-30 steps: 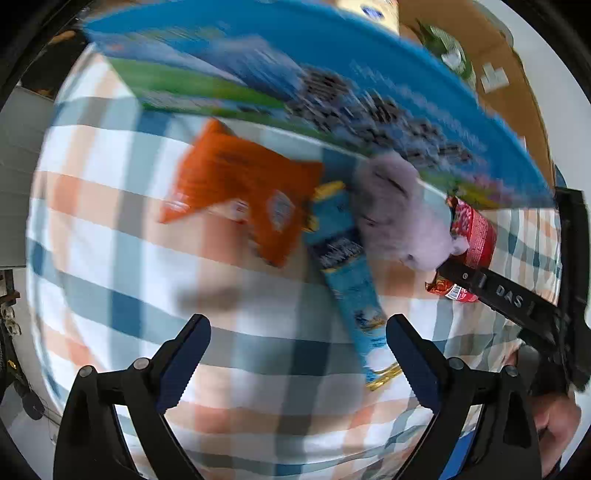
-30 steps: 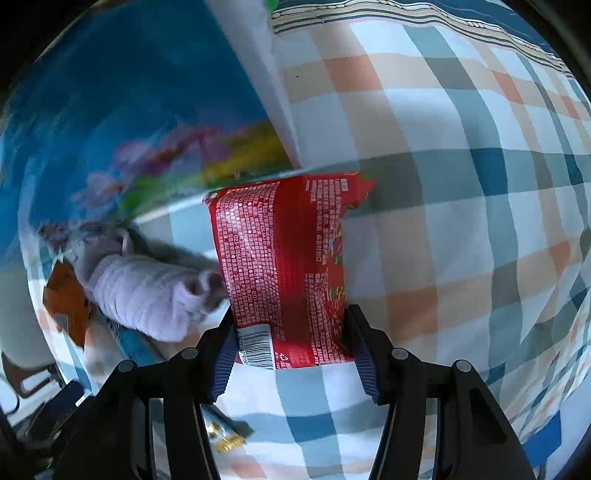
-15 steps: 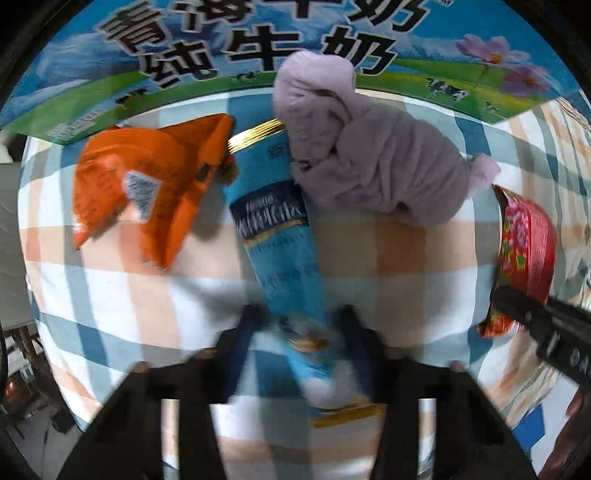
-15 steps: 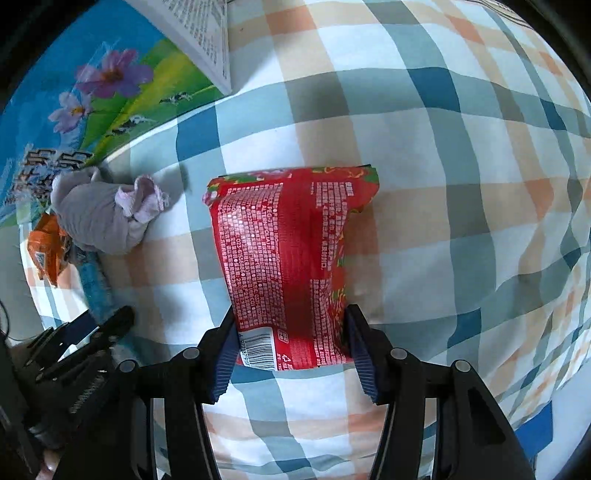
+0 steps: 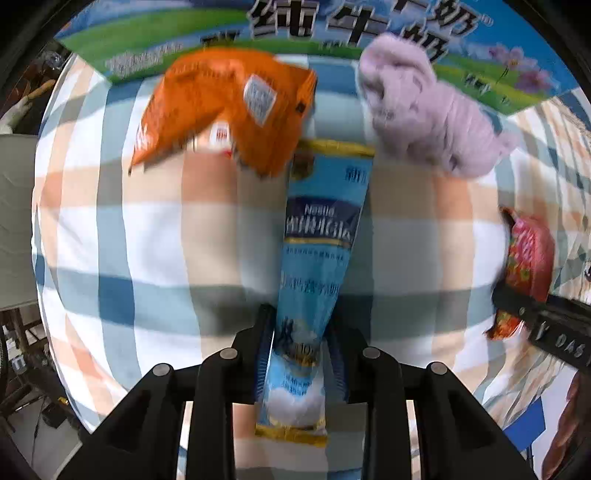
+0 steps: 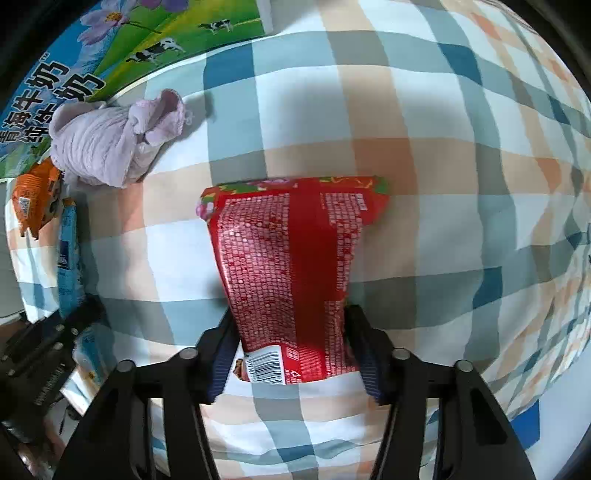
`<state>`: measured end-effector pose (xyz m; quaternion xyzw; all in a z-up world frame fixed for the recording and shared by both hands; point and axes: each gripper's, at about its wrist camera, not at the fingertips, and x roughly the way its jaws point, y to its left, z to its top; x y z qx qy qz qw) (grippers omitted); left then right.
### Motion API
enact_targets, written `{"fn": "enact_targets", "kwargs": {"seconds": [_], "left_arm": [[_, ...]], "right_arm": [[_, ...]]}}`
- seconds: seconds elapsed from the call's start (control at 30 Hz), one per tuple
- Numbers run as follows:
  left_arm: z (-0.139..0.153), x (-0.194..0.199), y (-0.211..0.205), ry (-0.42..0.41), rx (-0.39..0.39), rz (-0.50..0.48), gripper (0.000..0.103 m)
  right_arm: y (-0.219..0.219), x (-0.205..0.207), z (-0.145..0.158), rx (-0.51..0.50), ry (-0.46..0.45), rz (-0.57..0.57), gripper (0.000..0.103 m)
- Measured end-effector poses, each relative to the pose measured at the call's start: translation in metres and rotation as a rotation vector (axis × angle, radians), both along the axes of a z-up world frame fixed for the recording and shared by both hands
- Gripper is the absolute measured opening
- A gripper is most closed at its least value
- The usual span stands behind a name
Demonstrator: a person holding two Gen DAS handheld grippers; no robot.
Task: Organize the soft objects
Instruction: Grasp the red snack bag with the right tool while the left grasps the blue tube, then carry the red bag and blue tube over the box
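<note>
My left gripper (image 5: 300, 354) is shut on a long light-blue sachet (image 5: 317, 236), which stretches away toward an orange snack bag (image 5: 225, 107) and a lilac knitted cloth (image 5: 428, 110). The right gripper (image 6: 291, 350) is shut on a red snack packet (image 6: 291, 258) with its barcode end between the fingers. In the right wrist view the lilac cloth (image 6: 107, 144), the orange bag (image 6: 33, 199) and the blue sachet (image 6: 68, 266) lie at the left, with the left gripper (image 6: 48, 354) low in that corner. The red packet (image 5: 528, 258) shows at the right edge of the left wrist view.
Everything rests on a plaid cloth (image 6: 424, 155) in blue, orange and white. A big blue-and-green milk carton box (image 5: 332, 33) stands behind the objects, its side also in the right wrist view (image 6: 110, 48). The cloth's near edge drops off at the bottom right (image 6: 535, 413).
The left gripper moved in over the blue sachet and went from wide open to shut on it. The right gripper kept its hold on the red packet while its view swung off the box.
</note>
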<state>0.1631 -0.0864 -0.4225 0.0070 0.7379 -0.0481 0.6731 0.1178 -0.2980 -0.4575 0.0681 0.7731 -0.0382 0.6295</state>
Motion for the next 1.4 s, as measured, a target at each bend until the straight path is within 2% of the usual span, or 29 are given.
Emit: {"fn": "enact_targets", "kwargs": {"seconds": [0.03, 0.1, 0.17, 0.37, 0.57, 0.77, 0.83, 0.9, 1.0, 1.13, 1.27, 1.4], "left_arm": [[0.002, 0.000, 0.005, -0.005, -0.005, 0.001, 0.025], [0.011, 0.001, 0.020, -0.020, -0.007, 0.011, 0.015], [0.021, -0.004, 0.022, -0.036, -0.010, 0.017, 0.014], [0.067, -0.009, 0.034, -0.093, -0.035, 0.044, 0.013], [0.134, -0.021, 0.057, -0.191, -0.099, 0.064, 0.013], [0.194, 0.012, 0.055, -0.276, -0.168, 0.073, 0.013], [0.206, 0.037, 0.058, -0.306, -0.168, 0.072, 0.013], [0.215, 0.069, 0.065, -0.338, -0.147, 0.072, 0.013], [0.209, 0.109, 0.063, -0.352, -0.116, 0.069, 0.013], [0.194, 0.172, 0.071, -0.314, -0.078, 0.051, 0.013], [0.170, 0.223, 0.069, -0.267, -0.025, 0.032, 0.013], [0.126, 0.262, 0.066, -0.169, -0.020, 0.018, 0.013]], "right_arm": [[0.010, 0.007, 0.001, 0.001, -0.005, 0.004, 0.053], [0.011, 0.000, 0.006, 0.015, -0.010, 0.004, 0.050], [0.014, 0.014, 0.014, 0.030, -0.021, 0.006, 0.050], [0.026, 0.009, 0.054, 0.098, -0.091, 0.040, 0.049], [0.049, 0.006, 0.112, 0.185, -0.182, 0.080, 0.049], [0.070, 0.032, 0.177, 0.254, -0.286, 0.103, 0.048], [0.084, 0.049, 0.196, 0.254, -0.309, 0.101, 0.049], [0.077, 0.074, 0.209, 0.241, -0.332, 0.094, 0.049], [0.079, 0.114, 0.212, 0.212, -0.340, 0.077, 0.049], [0.072, 0.169, 0.199, 0.165, -0.322, 0.044, 0.049], [0.068, 0.211, 0.164, 0.132, -0.262, 0.014, 0.048], [0.066, 0.234, 0.116, 0.107, -0.182, 0.001, 0.049]]}}
